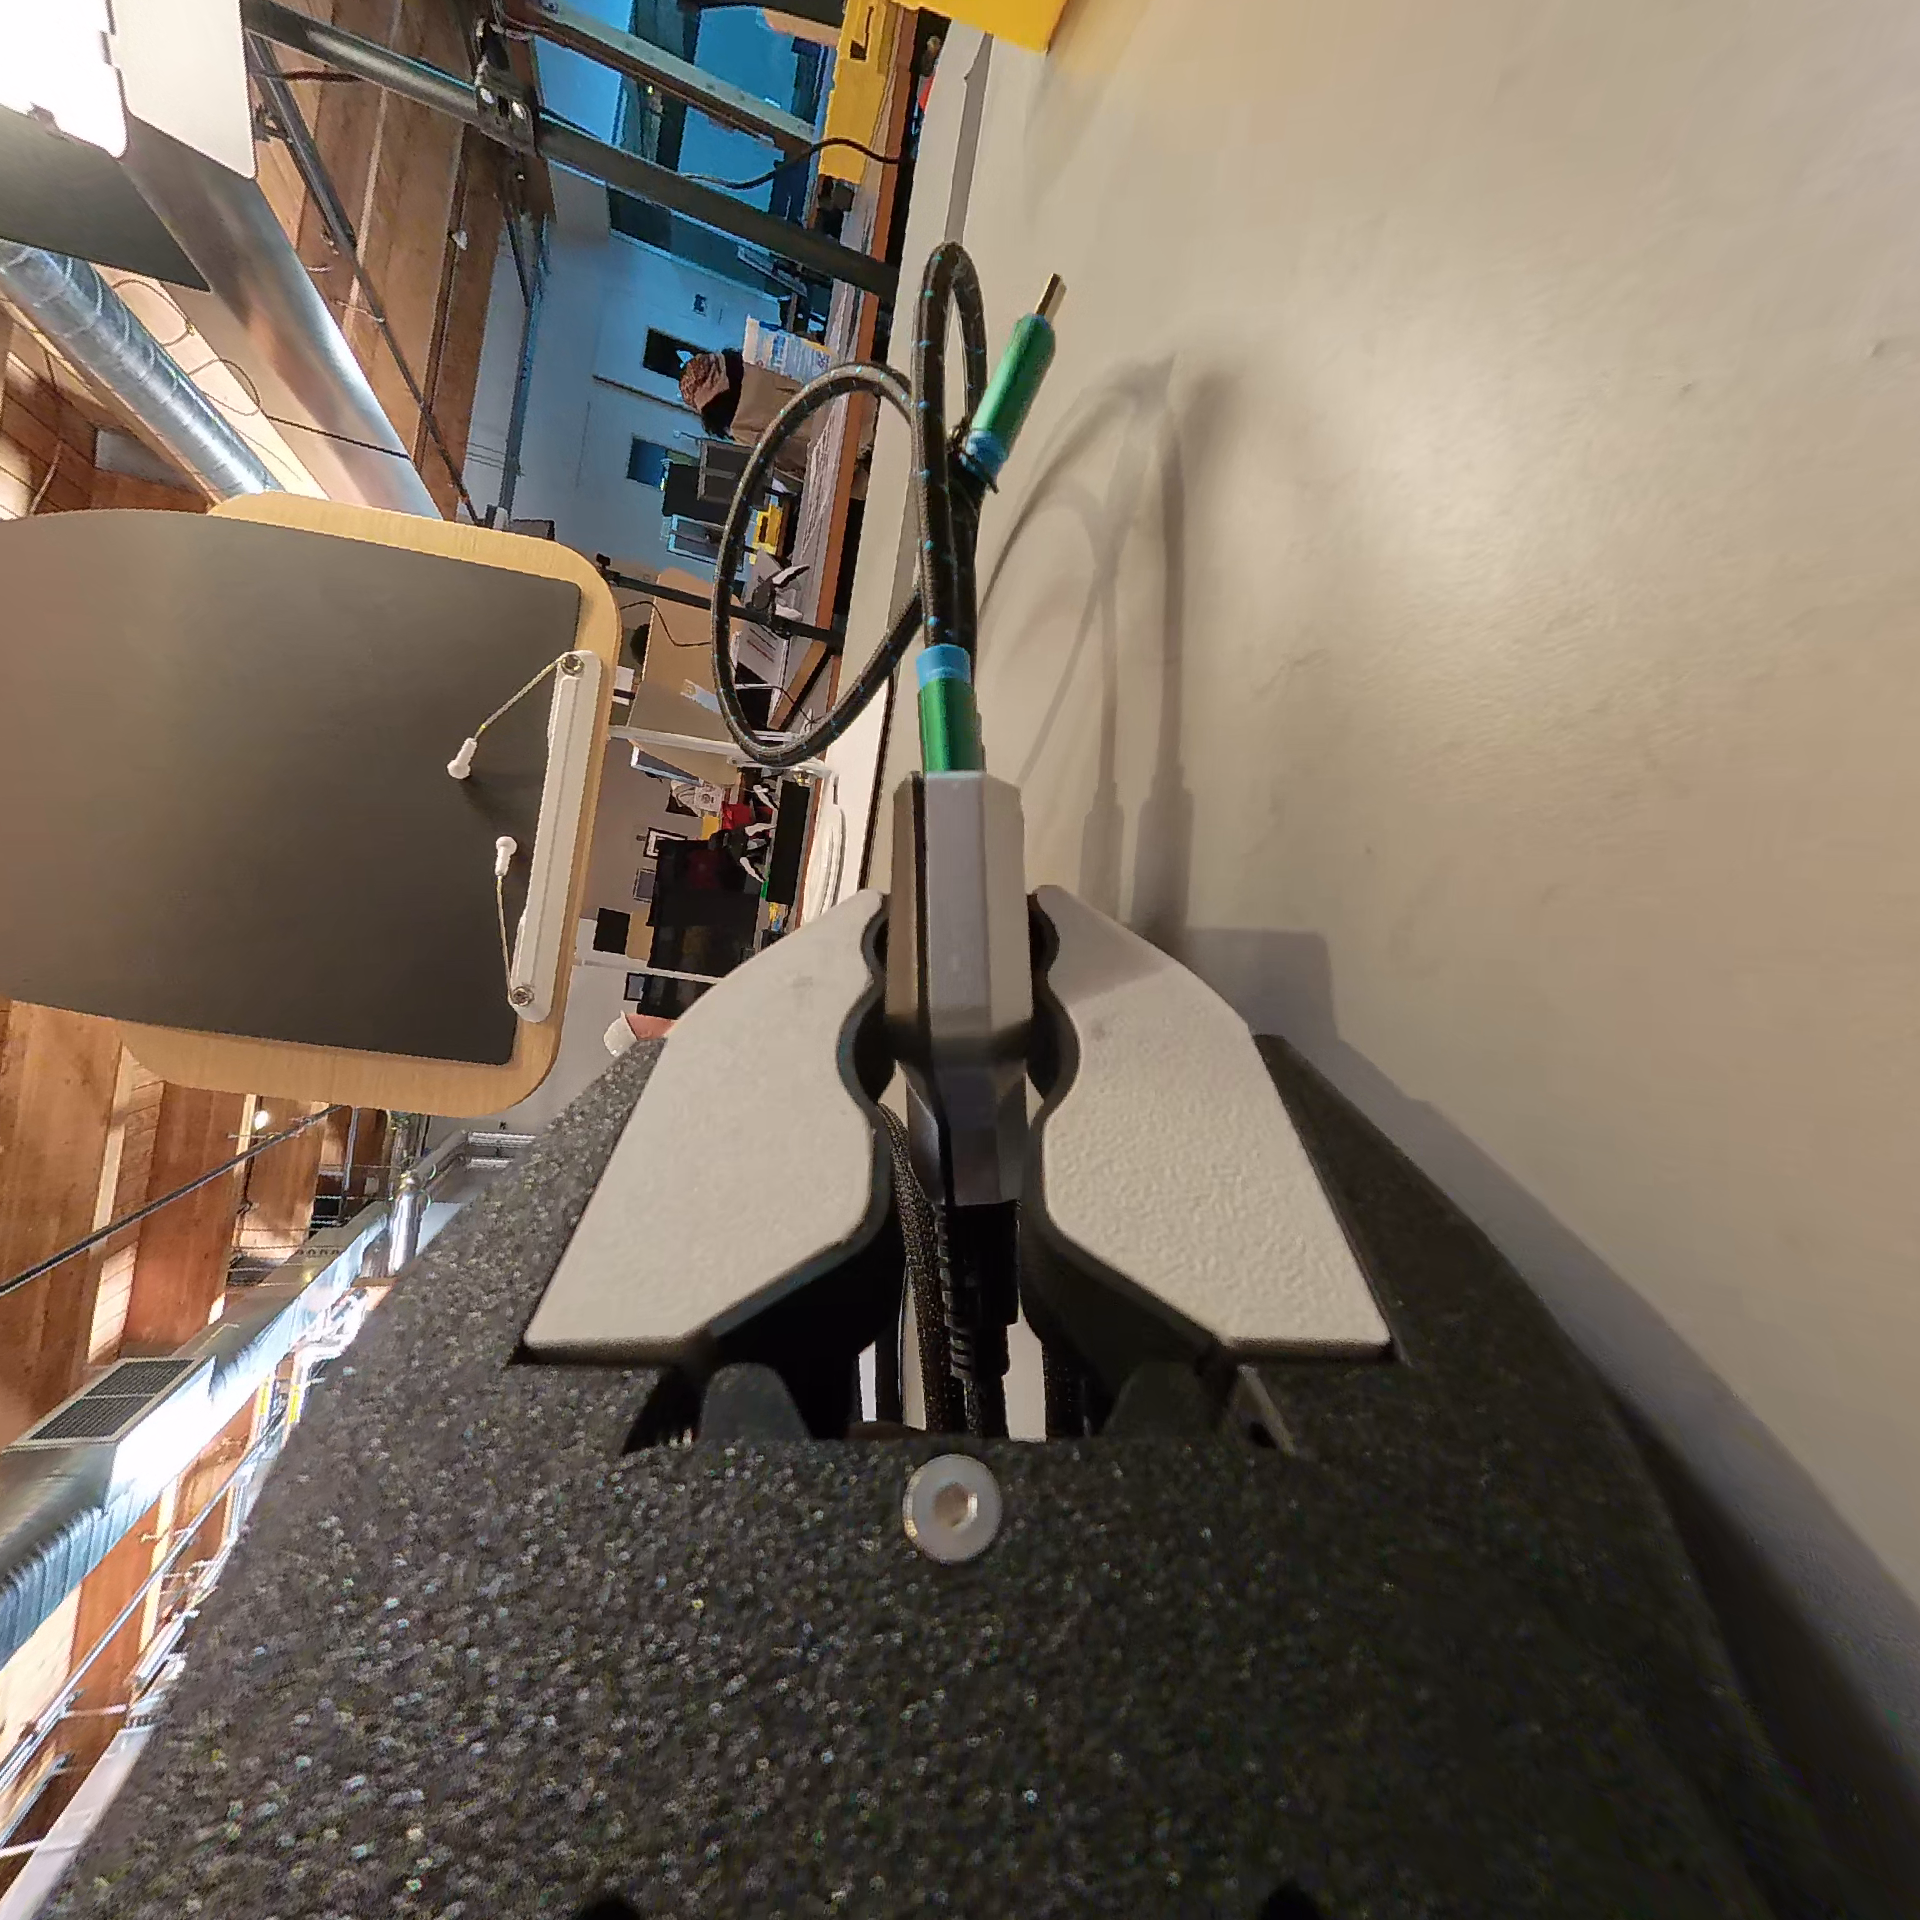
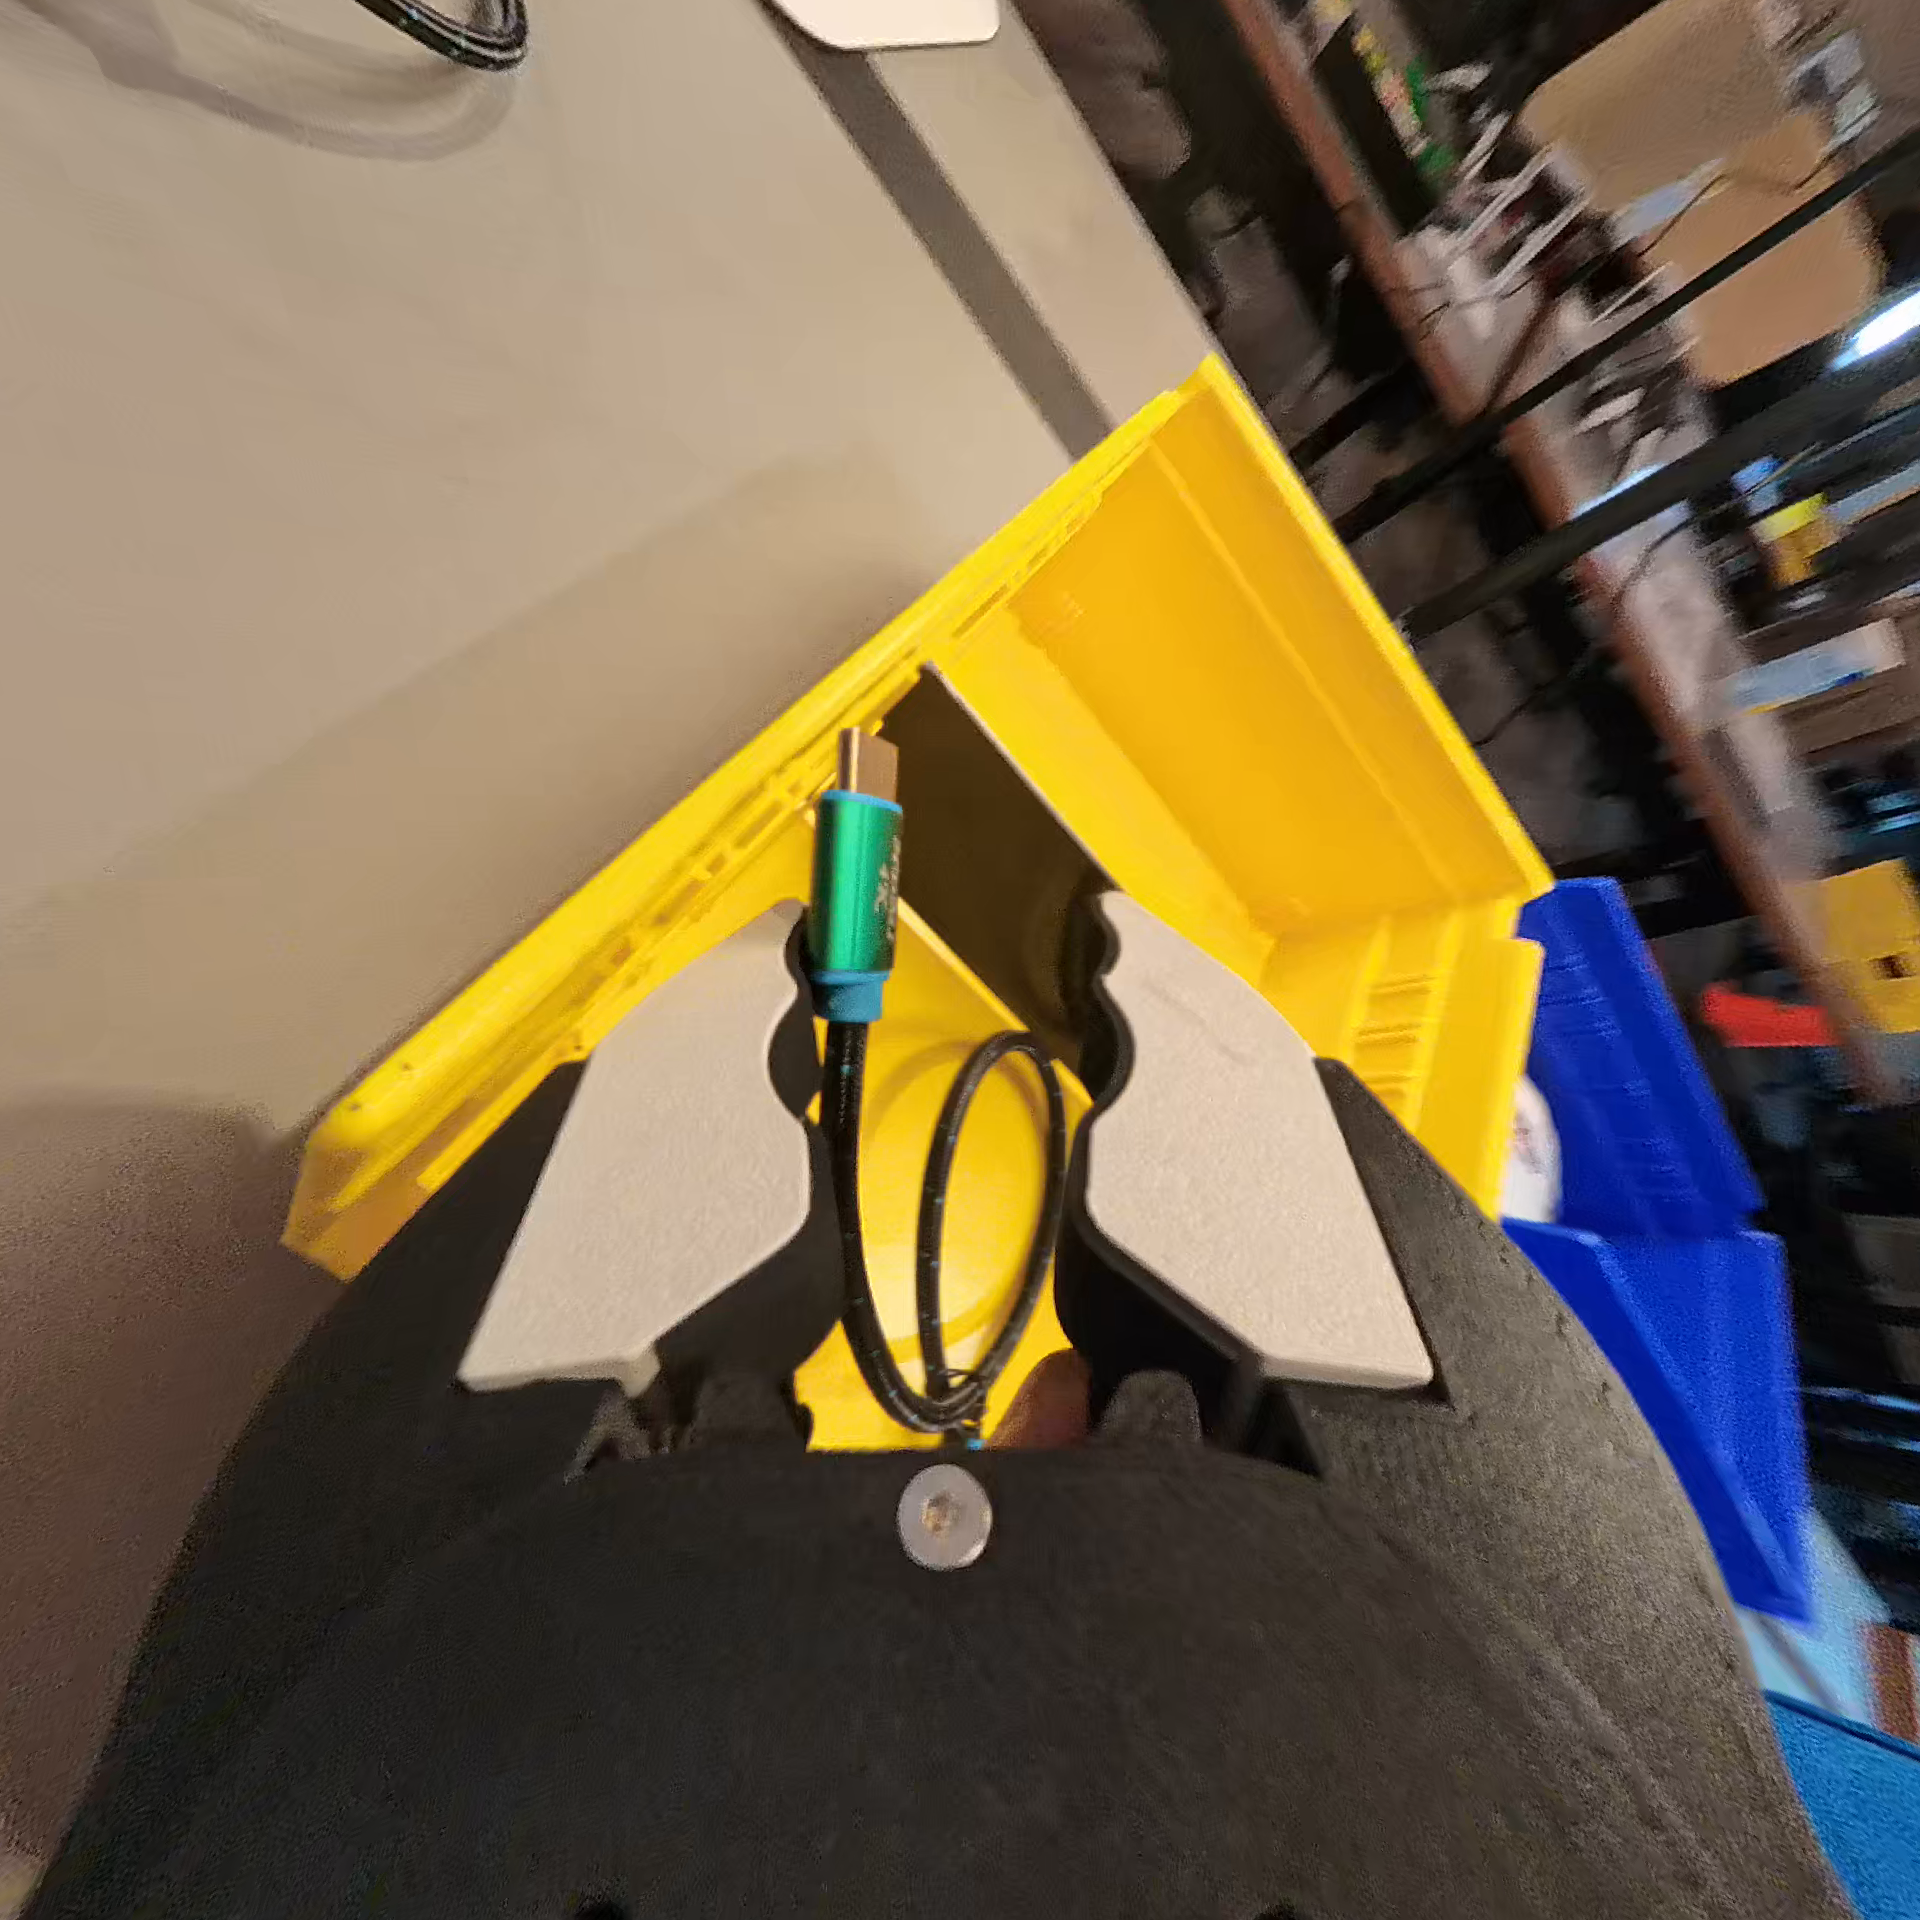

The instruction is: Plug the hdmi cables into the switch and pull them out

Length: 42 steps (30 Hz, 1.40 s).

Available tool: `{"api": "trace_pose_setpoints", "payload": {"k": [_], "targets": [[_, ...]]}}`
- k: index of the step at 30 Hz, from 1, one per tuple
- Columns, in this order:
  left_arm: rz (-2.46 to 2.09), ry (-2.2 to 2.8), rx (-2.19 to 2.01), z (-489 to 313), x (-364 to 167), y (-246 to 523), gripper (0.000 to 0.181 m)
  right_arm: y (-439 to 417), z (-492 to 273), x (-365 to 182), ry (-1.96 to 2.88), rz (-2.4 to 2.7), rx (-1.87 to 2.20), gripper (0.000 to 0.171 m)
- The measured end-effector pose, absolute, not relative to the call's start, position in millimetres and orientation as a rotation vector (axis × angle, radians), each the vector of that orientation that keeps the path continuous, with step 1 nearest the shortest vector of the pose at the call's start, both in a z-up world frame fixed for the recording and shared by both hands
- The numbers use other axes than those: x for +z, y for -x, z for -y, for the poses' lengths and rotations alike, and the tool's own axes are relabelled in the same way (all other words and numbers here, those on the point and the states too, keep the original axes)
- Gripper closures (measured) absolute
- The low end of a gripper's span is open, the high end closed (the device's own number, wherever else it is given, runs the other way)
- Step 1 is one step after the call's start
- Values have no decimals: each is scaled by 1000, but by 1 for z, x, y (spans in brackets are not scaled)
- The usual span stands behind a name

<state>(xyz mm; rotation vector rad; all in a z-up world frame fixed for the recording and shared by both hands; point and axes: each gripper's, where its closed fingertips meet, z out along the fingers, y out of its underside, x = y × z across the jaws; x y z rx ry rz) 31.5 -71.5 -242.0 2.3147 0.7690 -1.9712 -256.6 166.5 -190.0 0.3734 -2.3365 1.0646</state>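
The left gripper [image 1: 956,997] is clamping the slim grey metal HDMI switch [image 1: 961,914], long axis pointing away, one green-shelled braided cable [image 1: 948,717] plugged in. The right gripper [image 2: 945,997] is gaping, apparently gripping nothing, a second green plug [image 2: 857,894] beside its finger, above a yellow plastic bin [image 2: 1195,644]. Risk: a skewed plug jamming.

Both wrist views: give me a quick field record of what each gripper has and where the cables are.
left gripper: shut on grey HDMI switch
switch port: green plug of braided cable seated
cable's free plug: unplugged, near beige table
right gripper: open, grips nothing
second cable: green plug by one finger, looped between the fingers
below right gripper: yellow bin
beside it: blue bin
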Motion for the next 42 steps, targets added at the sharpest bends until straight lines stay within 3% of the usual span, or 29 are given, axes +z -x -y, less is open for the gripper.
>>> {"api": "trace_pose_setpoints", "payload": {"k": [10,21,29,36,42], "targets": [[-755,-2328,-1964,69,-243,-34,160,282,-182,-232,-218,2844,789,91],[-719,-2328,-1950,68,-244,-34,160,290,-201,-158,-320,2427,549,102],[-689,-2326,-1954,65,-242,-35,160,212,-145,-123,-467,2320,873,110],[-654,-2324,-1936,64,-245,-35,160,72,-36,-194,-994,2144,1083,117],[-604,-2320,-1918,61,-248,-36,159,10,28,-231,-1171,1829,1203,124]]}}
